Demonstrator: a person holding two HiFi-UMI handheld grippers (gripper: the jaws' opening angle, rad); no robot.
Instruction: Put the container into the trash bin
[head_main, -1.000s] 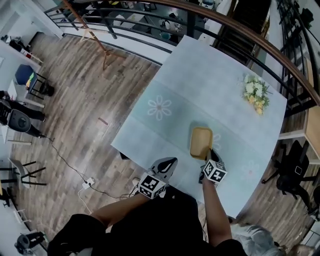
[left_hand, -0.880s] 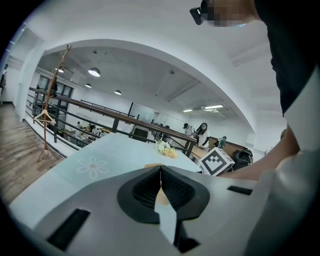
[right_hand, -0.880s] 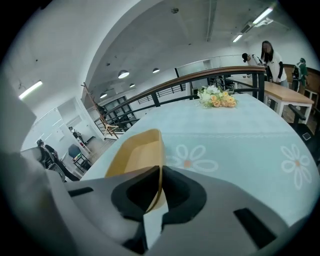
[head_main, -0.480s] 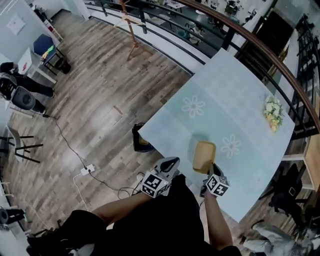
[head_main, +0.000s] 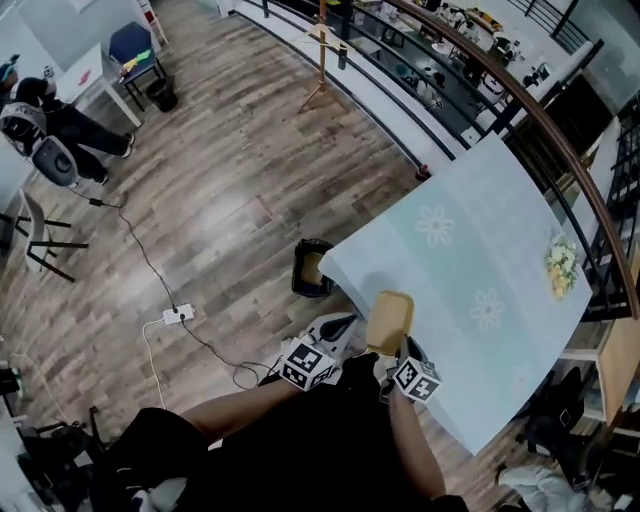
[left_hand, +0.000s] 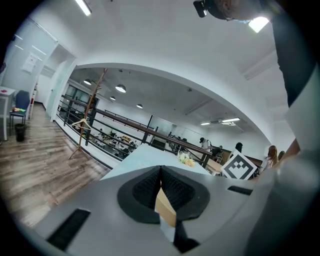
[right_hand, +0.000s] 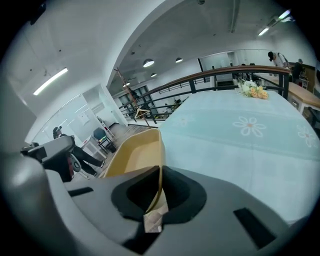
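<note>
My right gripper (head_main: 398, 352) is shut on the near rim of the tan, shallow container (head_main: 389, 318), which hangs over the corner of the light blue table (head_main: 470, 270). In the right gripper view the container (right_hand: 135, 152) juts out past the closed jaws of the right gripper (right_hand: 160, 169). The dark trash bin (head_main: 311, 268) stands on the wooden floor by the table's corner, ahead and to the left of the container. My left gripper (head_main: 338, 326) hovers beside the container with its jaws together; the left gripper (left_hand: 161, 169) shows only a thin tan strip at the seam.
A bunch of flowers (head_main: 561, 265) lies at the table's far side. A power strip (head_main: 178, 314) and its cable run across the floor at the left. A railing (head_main: 470, 75) borders the floor behind the table. A chair (head_main: 135, 45) and a seated person (head_main: 40, 120) are far left.
Both grippers have swung left toward the table's corner. The container has left the tabletop and now hangs over the edge. The trash bin has come into view.
</note>
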